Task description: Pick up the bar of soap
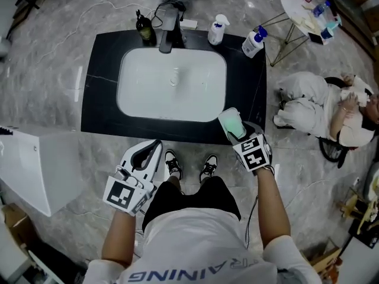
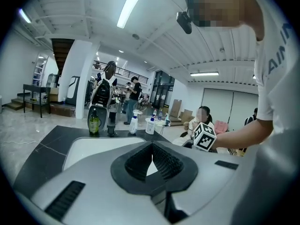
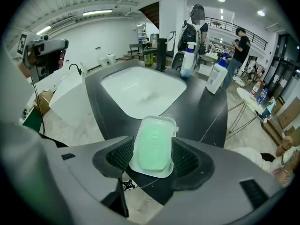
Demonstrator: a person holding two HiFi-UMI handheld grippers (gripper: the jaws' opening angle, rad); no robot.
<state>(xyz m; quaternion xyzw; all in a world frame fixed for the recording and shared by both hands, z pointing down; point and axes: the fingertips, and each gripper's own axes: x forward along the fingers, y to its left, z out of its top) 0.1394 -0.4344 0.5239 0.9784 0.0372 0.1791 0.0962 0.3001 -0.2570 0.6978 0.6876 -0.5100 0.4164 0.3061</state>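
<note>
A pale green bar of soap (image 3: 152,146) lies in a white dish (image 3: 159,123) at the front right corner of the black counter (image 1: 103,87). My right gripper (image 3: 152,154) points steeply down over it, one jaw on each side of the dish. The jaws stand wide and I see no pad pressing on the dish. In the head view the soap (image 1: 234,125) shows just beyond the right gripper (image 1: 238,132). My left gripper (image 1: 149,151) hangs in front of the counter edge. Its jaws are together and nothing is in them (image 2: 151,150).
A white sink basin (image 1: 127,99) fills the counter's middle, with a dark faucet (image 1: 167,37) behind it. A dark green bottle (image 1: 144,28) and two white spray bottles (image 1: 217,29) (image 1: 253,42) stand along the back. A person sits at the right (image 1: 331,108). A white cabinet (image 1: 35,158) stands at the left.
</note>
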